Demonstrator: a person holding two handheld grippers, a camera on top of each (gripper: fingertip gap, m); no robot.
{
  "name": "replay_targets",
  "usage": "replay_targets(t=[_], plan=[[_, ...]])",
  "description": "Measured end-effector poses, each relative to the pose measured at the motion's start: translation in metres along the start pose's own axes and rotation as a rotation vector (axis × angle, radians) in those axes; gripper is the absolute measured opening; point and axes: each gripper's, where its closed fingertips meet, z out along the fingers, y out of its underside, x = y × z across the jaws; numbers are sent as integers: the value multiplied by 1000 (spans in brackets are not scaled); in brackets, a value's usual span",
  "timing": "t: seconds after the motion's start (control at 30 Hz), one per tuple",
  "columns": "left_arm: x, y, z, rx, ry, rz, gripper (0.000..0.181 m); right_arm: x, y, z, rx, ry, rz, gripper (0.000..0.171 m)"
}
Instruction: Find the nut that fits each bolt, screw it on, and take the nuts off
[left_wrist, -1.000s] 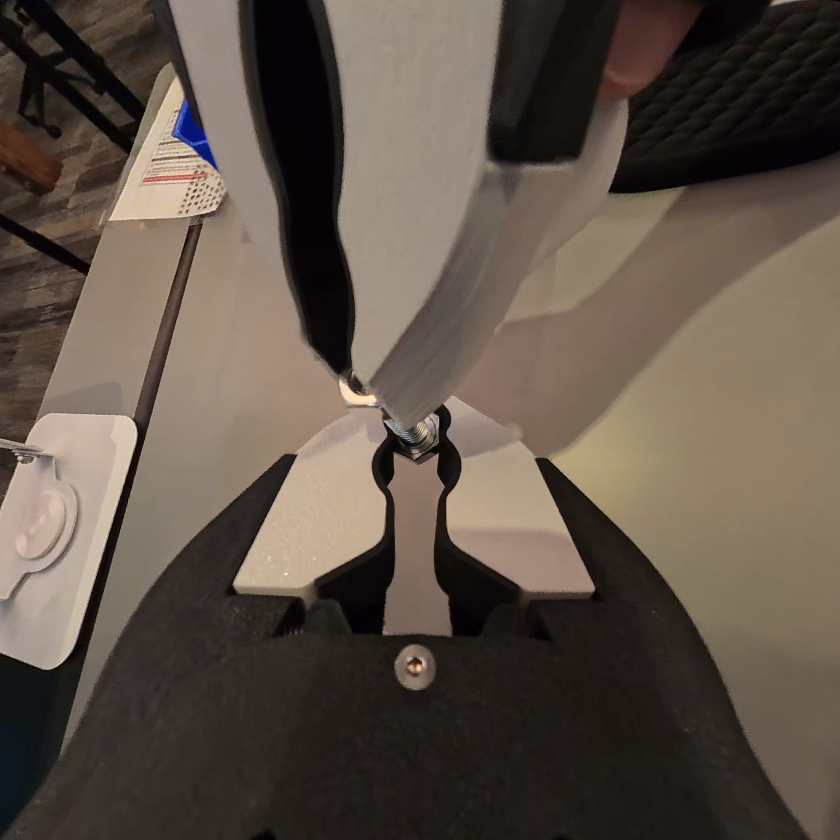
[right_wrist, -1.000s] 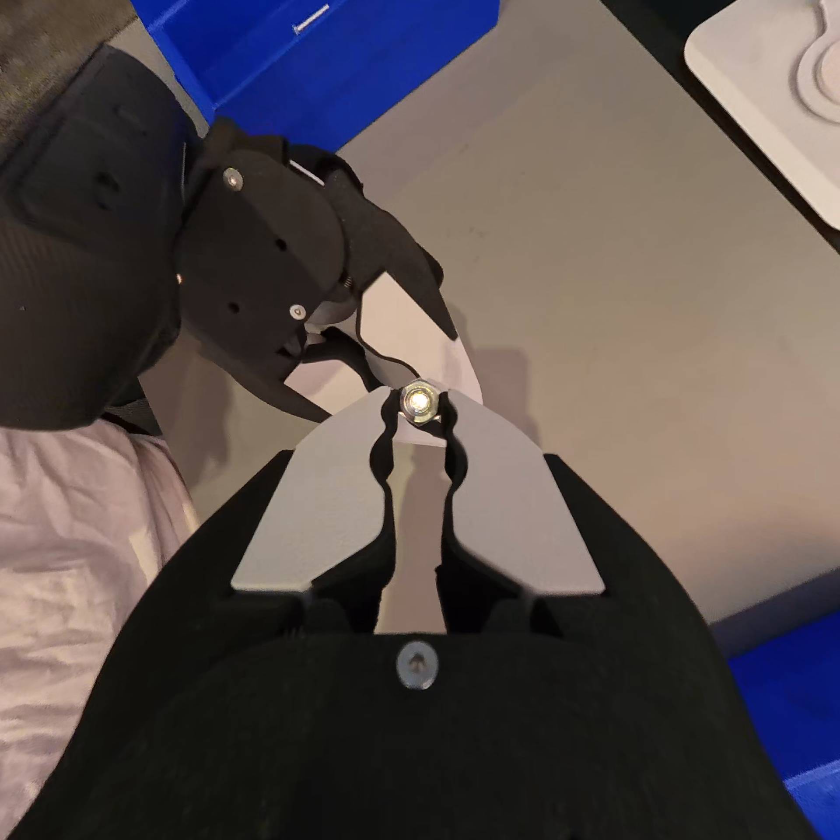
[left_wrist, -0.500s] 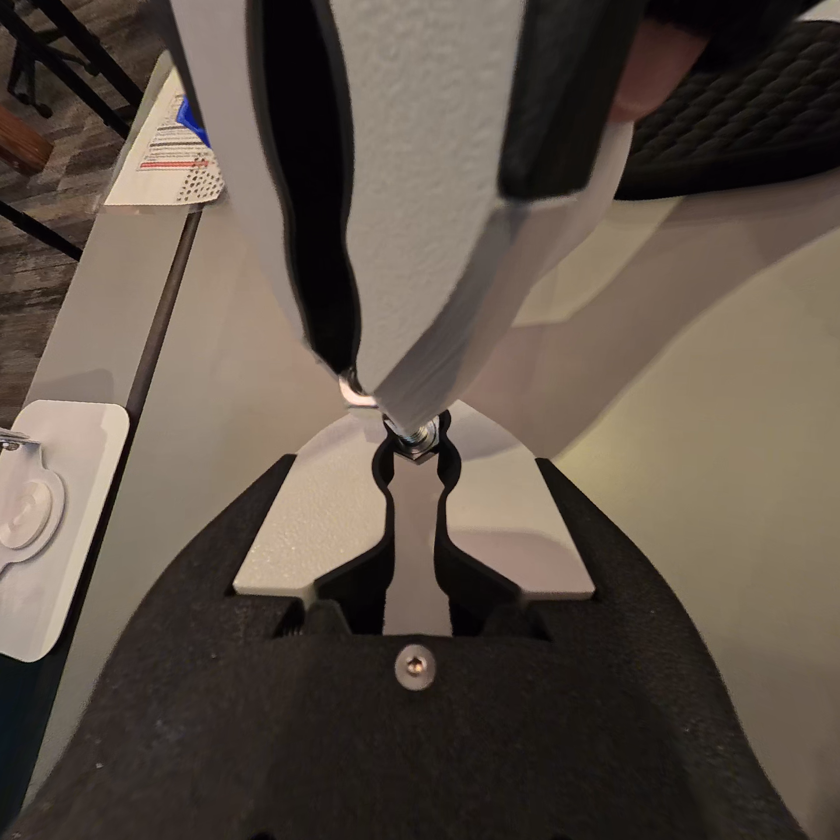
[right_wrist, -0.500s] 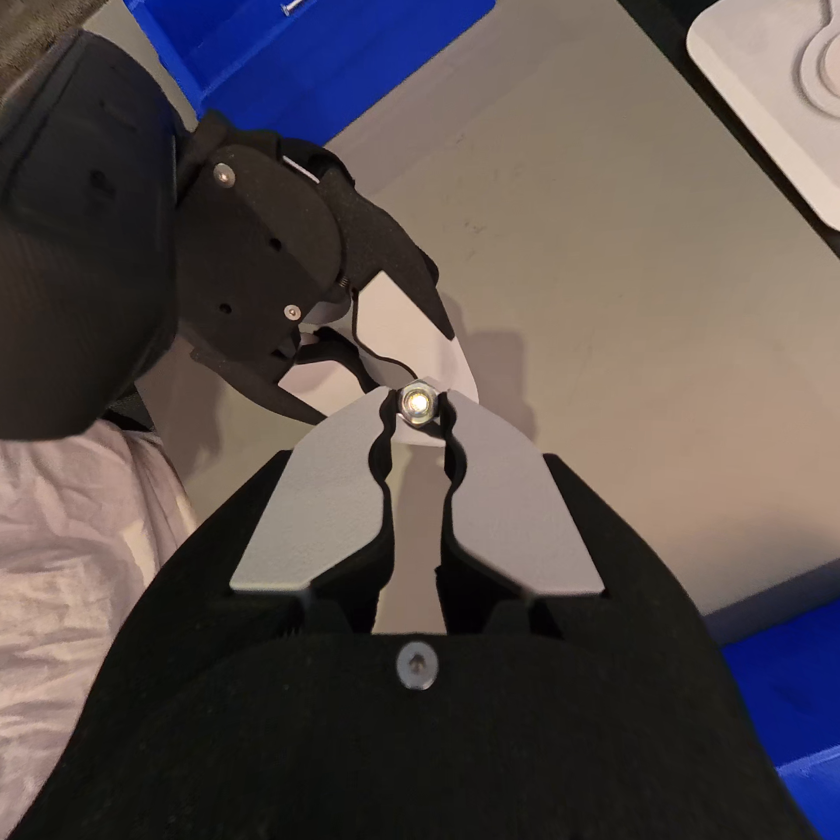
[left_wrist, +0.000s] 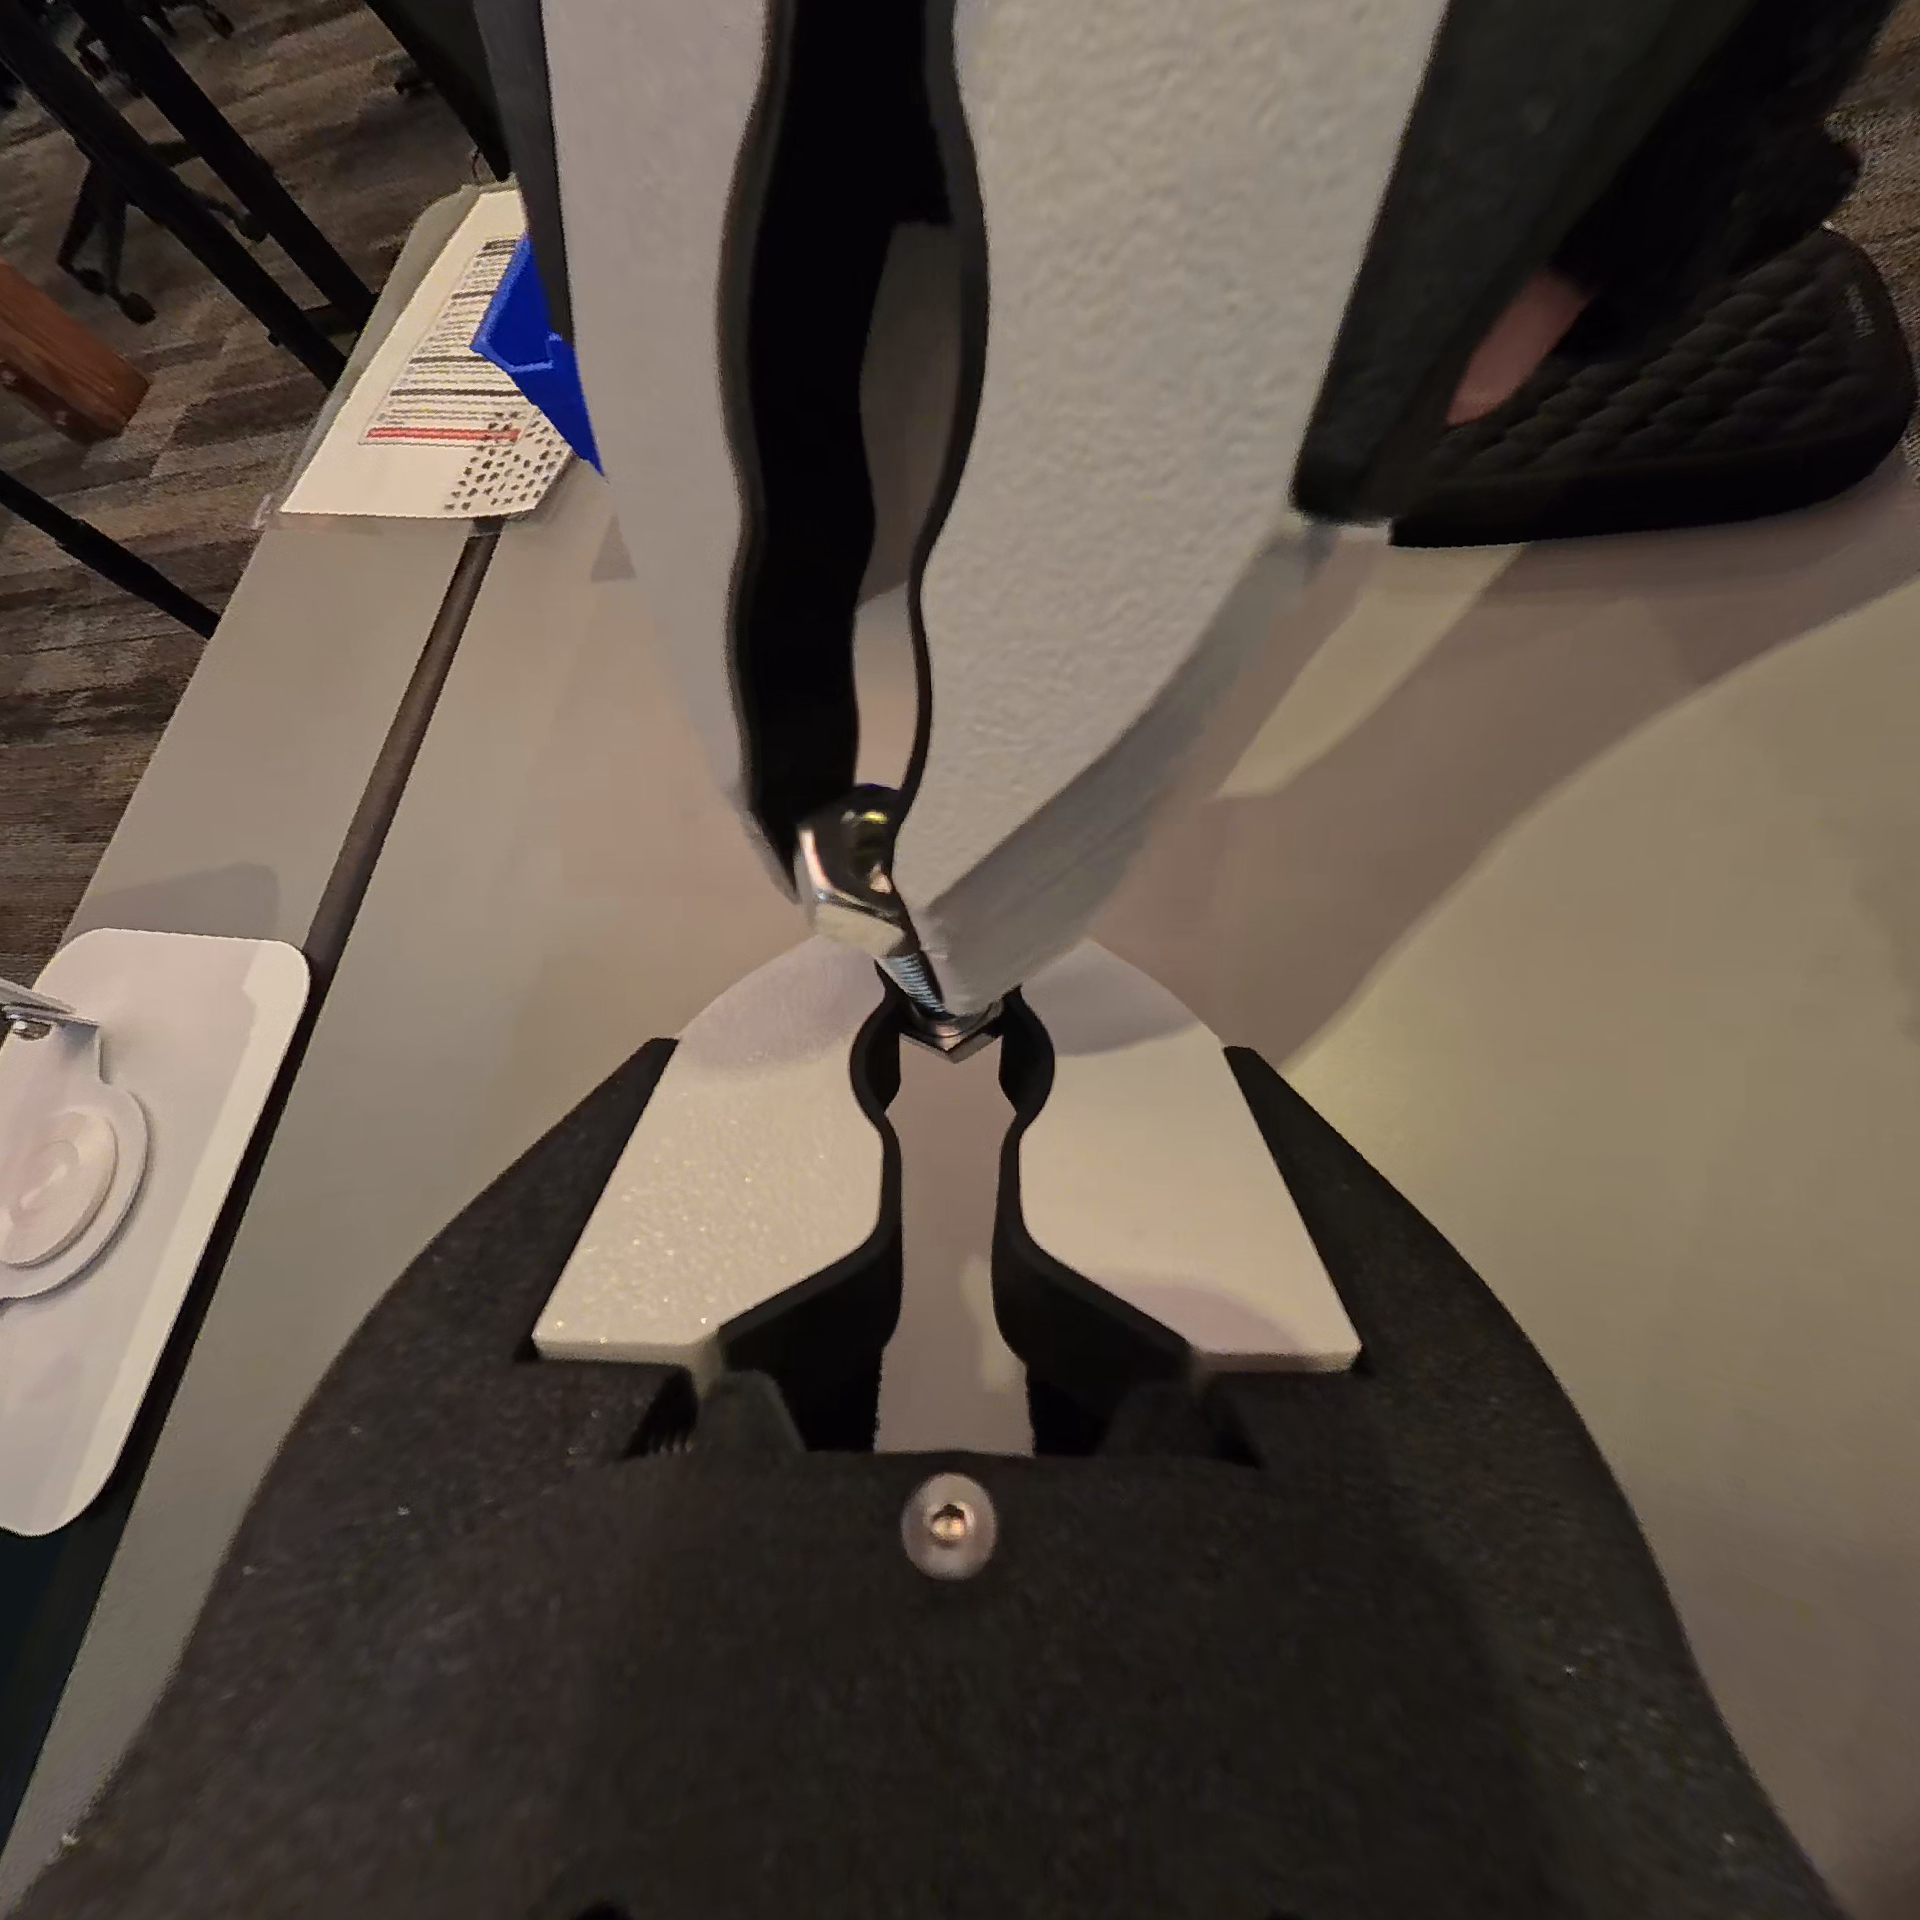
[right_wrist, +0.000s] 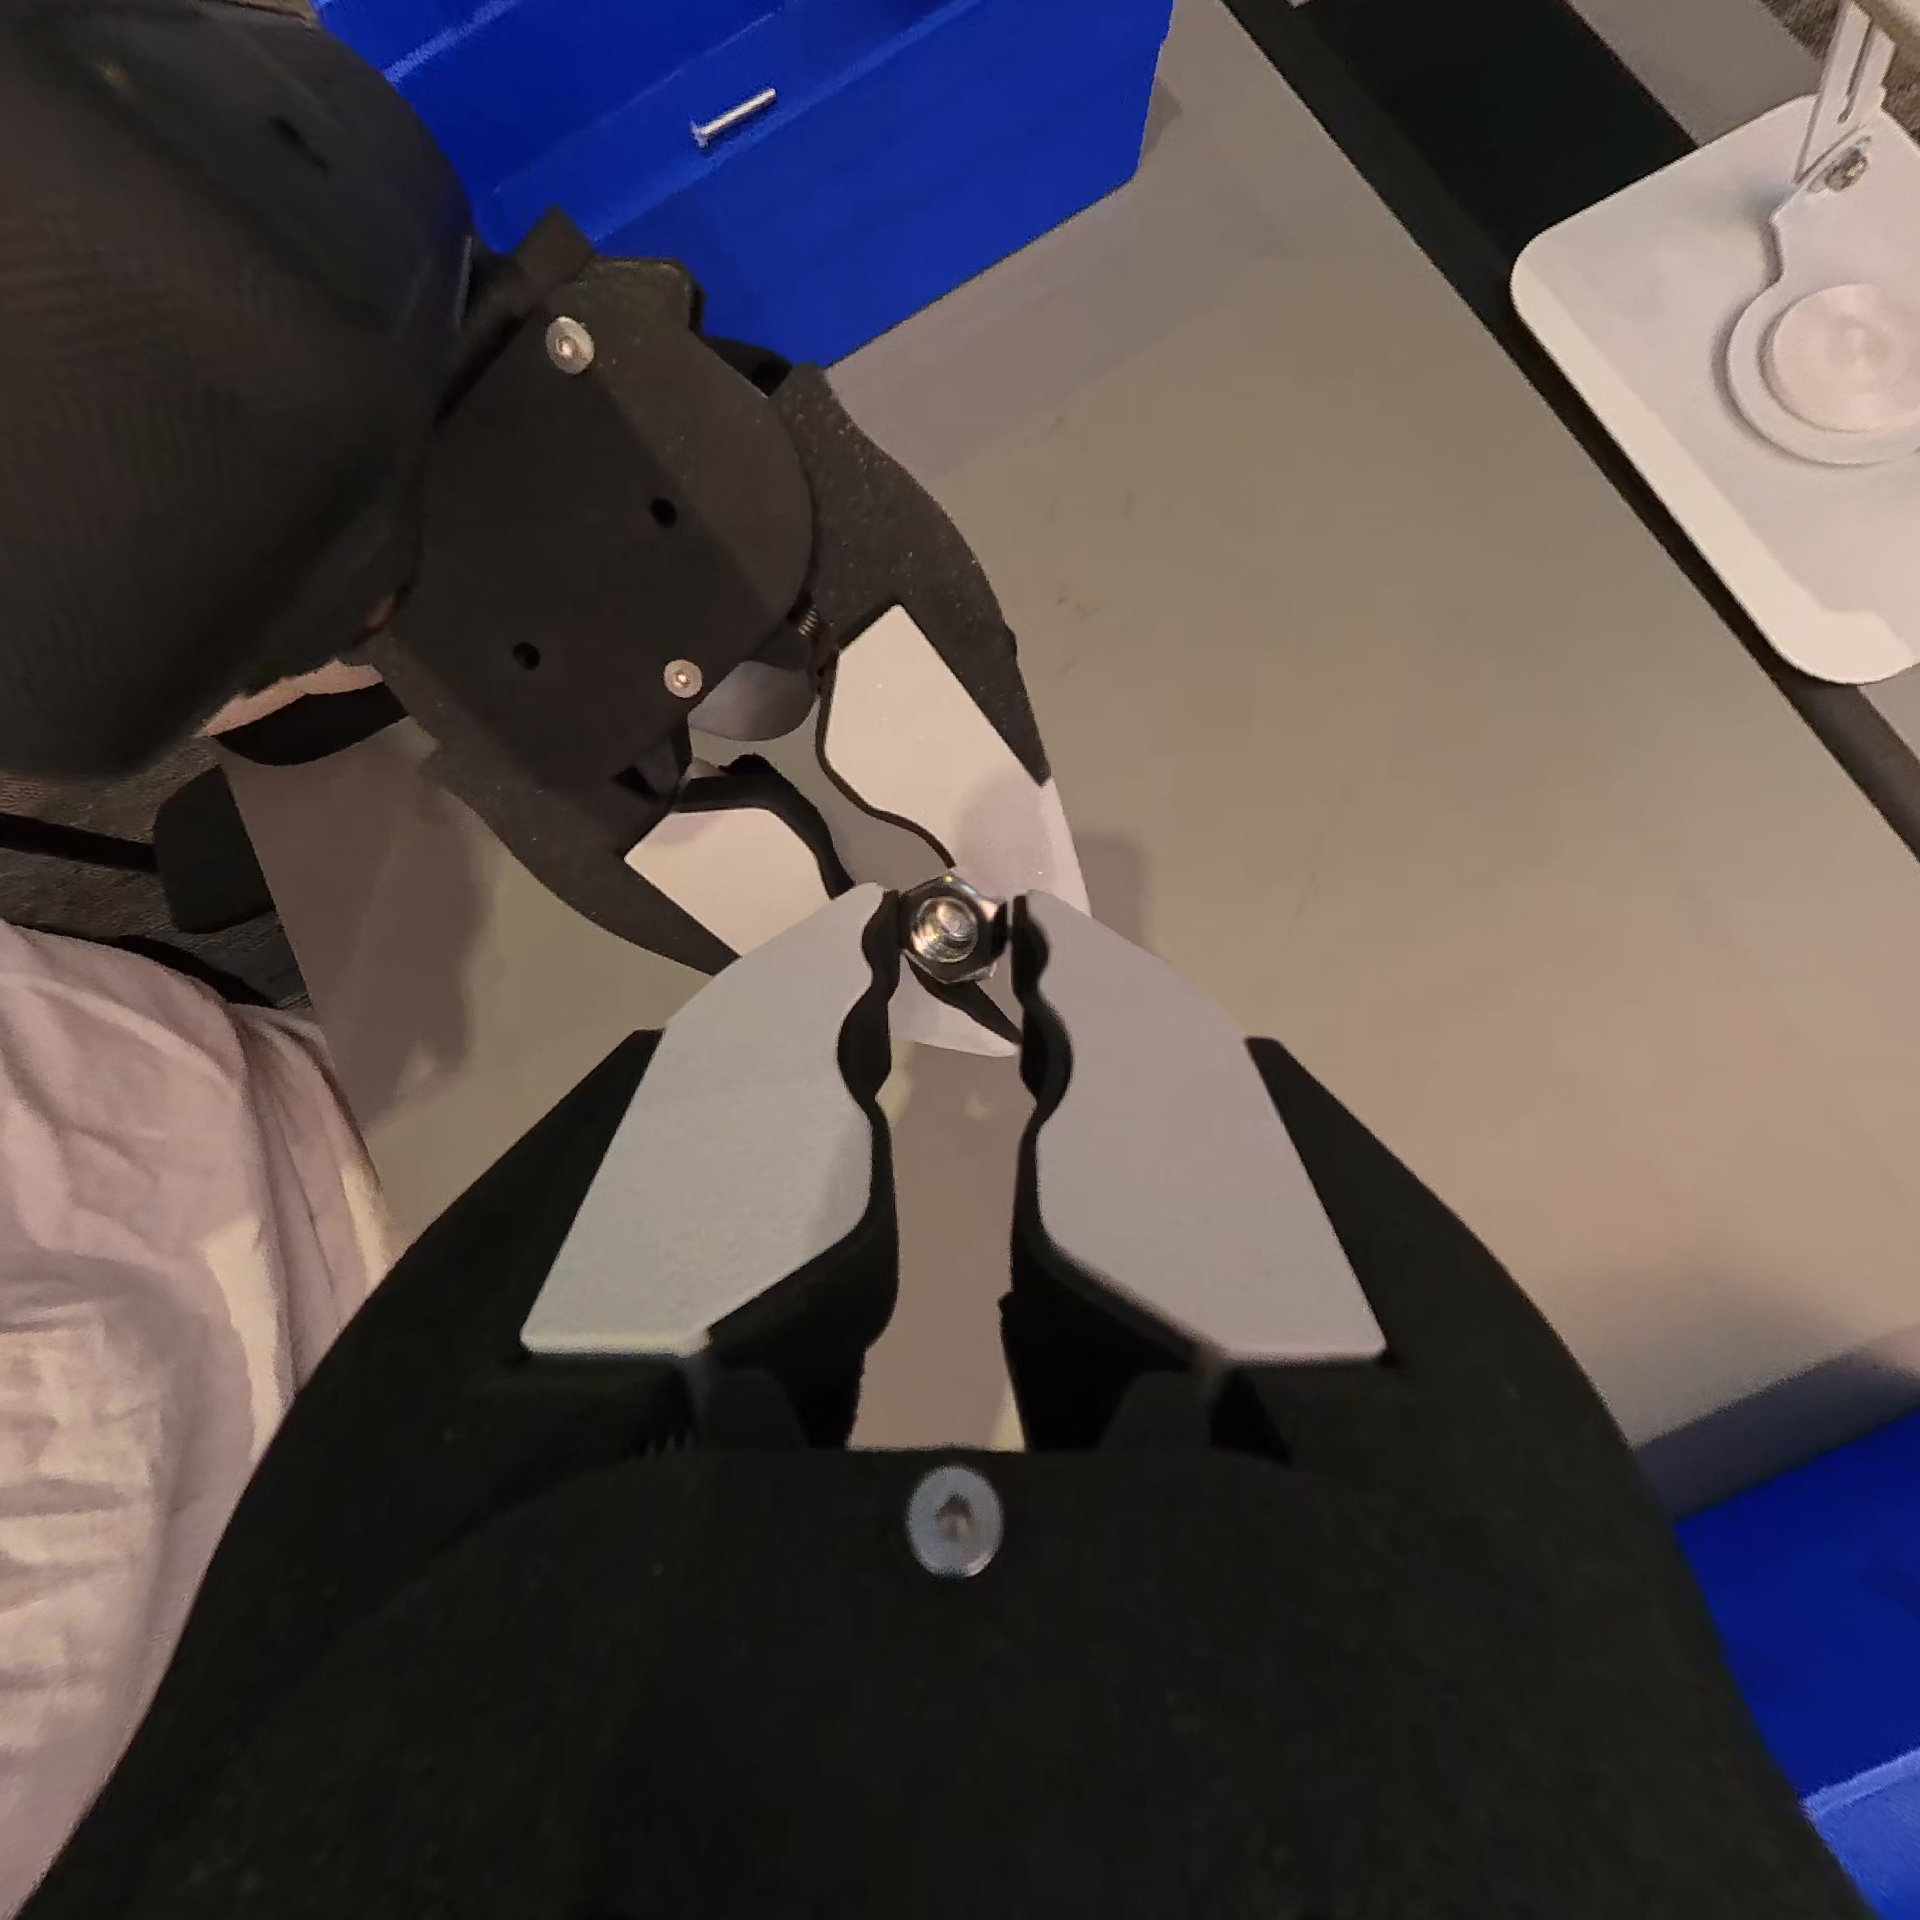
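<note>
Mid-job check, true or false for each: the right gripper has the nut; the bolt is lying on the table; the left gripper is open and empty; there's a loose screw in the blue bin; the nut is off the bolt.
1. The right gripper is shut on the nut. True.
2. The bolt lies on the table. False: it is held in the air between the two grippers.
3. The left gripper is open and empty. False: it is shut on the bolt's end.
4. A loose screw lies in the blue bin. True.
5. The nut is off the bolt. False: the bolt's tip shows inside the nut's hole.
</note>
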Motion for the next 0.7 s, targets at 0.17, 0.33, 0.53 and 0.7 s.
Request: replay_targets(t=[0.17, 0.33, 0.53, 0.7], plan=[[1, 0, 0, 1, 4, 2, 13, -1, 0, 0, -5, 2, -11, 19], [3, -1, 0, 2, 17, 7, 13, -2, 2, -1, -16, 2, -28, 19], [5, 0, 1, -4, 24, 14, 14, 0, 2, -4, -21, 20, -46, 19], [6, -1, 1, -4, 24, 23, 14, -2, 2, -6, -32, 32, -71, 18]])
